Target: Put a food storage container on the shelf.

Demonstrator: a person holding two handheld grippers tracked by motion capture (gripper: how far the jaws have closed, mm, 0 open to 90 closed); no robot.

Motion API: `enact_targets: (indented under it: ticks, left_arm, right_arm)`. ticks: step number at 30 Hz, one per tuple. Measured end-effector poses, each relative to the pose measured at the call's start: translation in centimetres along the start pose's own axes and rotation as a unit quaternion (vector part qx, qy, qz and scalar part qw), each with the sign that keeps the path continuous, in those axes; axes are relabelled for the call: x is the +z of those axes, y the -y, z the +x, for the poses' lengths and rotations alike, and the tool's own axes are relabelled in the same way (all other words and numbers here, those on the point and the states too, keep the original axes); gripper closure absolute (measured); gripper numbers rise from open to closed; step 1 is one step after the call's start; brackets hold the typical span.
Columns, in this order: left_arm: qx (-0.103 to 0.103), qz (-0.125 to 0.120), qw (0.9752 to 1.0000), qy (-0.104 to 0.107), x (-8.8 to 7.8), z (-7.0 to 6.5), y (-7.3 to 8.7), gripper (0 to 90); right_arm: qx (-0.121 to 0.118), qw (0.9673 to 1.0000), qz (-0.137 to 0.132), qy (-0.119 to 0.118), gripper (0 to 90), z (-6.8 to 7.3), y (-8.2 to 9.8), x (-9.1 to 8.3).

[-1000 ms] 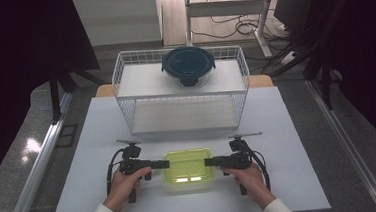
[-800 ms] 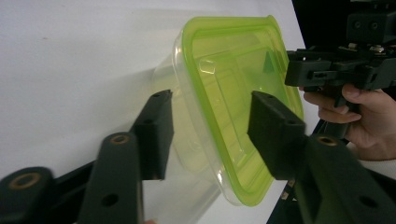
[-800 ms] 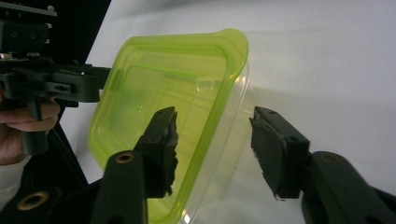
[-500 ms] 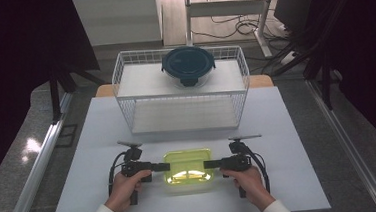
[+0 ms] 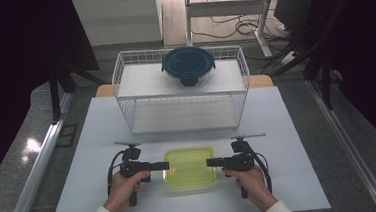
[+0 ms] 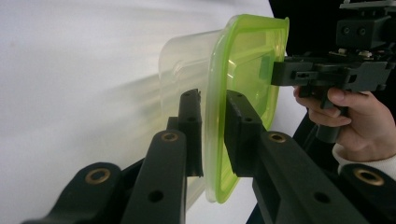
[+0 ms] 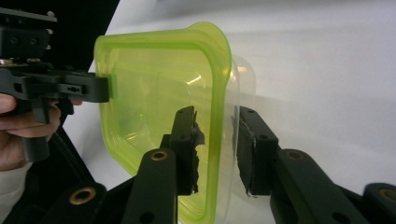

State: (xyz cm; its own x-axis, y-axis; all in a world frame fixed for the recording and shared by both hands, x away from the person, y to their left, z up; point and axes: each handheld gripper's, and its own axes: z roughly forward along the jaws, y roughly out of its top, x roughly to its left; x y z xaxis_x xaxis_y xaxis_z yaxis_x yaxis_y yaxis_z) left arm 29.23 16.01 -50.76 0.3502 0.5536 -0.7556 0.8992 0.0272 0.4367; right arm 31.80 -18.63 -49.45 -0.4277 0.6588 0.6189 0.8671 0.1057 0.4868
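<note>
Two black tools, left (image 5: 163,165) and right (image 5: 212,162), just closing, seemingly clamped on translucent lime-lidded square container (image 5: 190,168) rims.

A: Which object is shown?
B: 1 clear rectangular container (image 5: 190,169) with a translucent lime-green lid (image 6: 243,60), closed, resting level.
A: Its location?
B: On the white table (image 5: 299,143), at 6 o'clock, near the front edge.
</note>
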Motion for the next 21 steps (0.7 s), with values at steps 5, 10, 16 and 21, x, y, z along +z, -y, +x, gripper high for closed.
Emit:
enact_targets:
  ticks: [5,10,16,21]
  left_arm:
    - [0.021,-0.015,0.9996,-0.009,-0.5,-0.6,-0.2,79.4]
    - [0.03,-0.023,0.9992,-0.008,-1.1,-1.4,-0.3,79.5]
    - [0.054,-0.039,0.9976,-0.018,-1.8,-2.9,-0.4,79.4]
    - [0.067,-0.05,0.9962,-0.023,-2.4,-3.6,-0.7,79.9]
  right_arm:
    - [-0.018,0.9997,-0.016,-0.005,74.7,0.6,-0.4,-0.9]
    - [-0.028,0.9992,-0.024,-0.012,74.8,1.0,-0.6,-1.4]
    - [-0.048,0.998,-0.039,-0.012,74.8,1.8,-0.9,-2.2]
    - [-0.068,0.9963,-0.052,-0.013,75.3,3.0,-1.4,-3.0]
